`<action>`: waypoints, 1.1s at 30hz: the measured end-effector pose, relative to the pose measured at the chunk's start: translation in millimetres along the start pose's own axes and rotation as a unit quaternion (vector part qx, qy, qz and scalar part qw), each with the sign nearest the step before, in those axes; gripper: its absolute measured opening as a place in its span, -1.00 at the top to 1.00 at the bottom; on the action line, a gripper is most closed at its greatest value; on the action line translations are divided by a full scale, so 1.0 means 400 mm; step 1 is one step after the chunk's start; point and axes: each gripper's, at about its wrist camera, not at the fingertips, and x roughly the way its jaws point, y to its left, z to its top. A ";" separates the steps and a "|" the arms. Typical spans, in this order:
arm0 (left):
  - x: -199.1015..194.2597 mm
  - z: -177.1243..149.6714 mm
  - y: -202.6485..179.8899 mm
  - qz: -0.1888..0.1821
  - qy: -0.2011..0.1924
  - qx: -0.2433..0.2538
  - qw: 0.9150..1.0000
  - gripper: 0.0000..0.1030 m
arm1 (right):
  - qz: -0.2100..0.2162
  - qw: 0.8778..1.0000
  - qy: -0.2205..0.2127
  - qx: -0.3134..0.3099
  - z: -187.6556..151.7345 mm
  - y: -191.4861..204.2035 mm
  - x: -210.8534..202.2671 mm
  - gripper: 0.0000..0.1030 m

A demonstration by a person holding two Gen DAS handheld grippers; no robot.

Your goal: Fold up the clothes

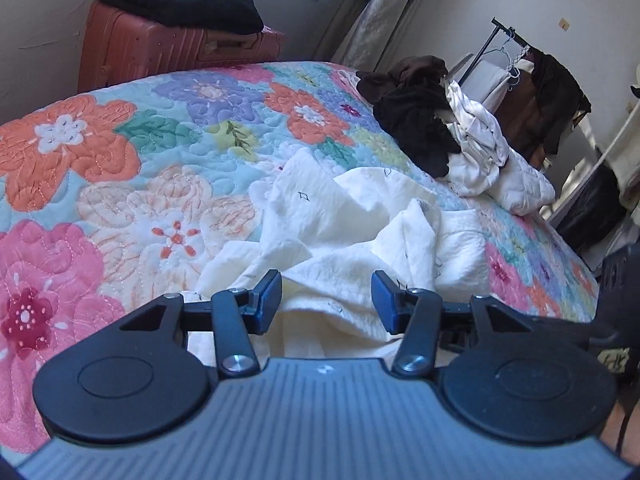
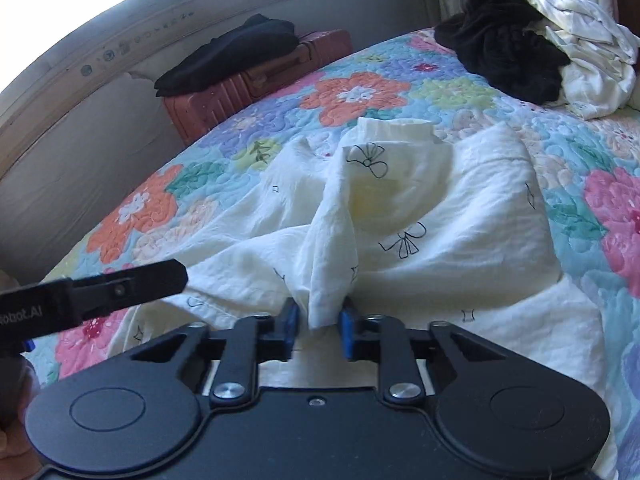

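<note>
We see our left gripper [image 1: 326, 300] with two blue flat fingers [image 1: 269, 292] on thin black arms. Shiny round silver screws [image 1: 236, 362] join those arms to a grey body with straight ridges [image 1: 320, 412]. A big round black disc [image 1: 116, 378] sits on each side. Our right gripper [image 2: 319, 326] has the same blue fingers [image 2: 346, 330], silver screws and round discs, but its body is plain black [image 2: 316, 436]. White letters [image 2: 22, 315] mark the left gripper's black side.

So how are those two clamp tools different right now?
The left gripper stands open over the white garment, gripping nothing. The right gripper has its jaws pinched on a raised fold of that garment. The left's body looks grey-blue, the right's black. Both have blue pads and point down at the floral quilt.
</note>
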 end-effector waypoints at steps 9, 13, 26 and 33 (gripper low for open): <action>0.026 -0.003 -0.048 0.013 -0.004 0.058 0.998 0.05 | 0.082 0.994 -0.002 0.069 0.103 -0.016 0.015 0.70; 0.058 -0.010 -0.071 0.067 0.015 0.089 0.994 0.05 | 0.128 0.987 0.005 0.096 0.123 -0.008 0.038 0.71; 0.054 0.004 0.102 0.163 0.027 -0.090 0.982 -0.04 | 0.053 0.997 -0.025 0.055 -0.013 -0.001 -0.080 -0.07; 0.022 -0.011 0.078 0.150 0.062 -0.078 0.984 -0.09 | -0.080 0.996 0.043 0.008 -0.185 -0.087 -0.153 -0.09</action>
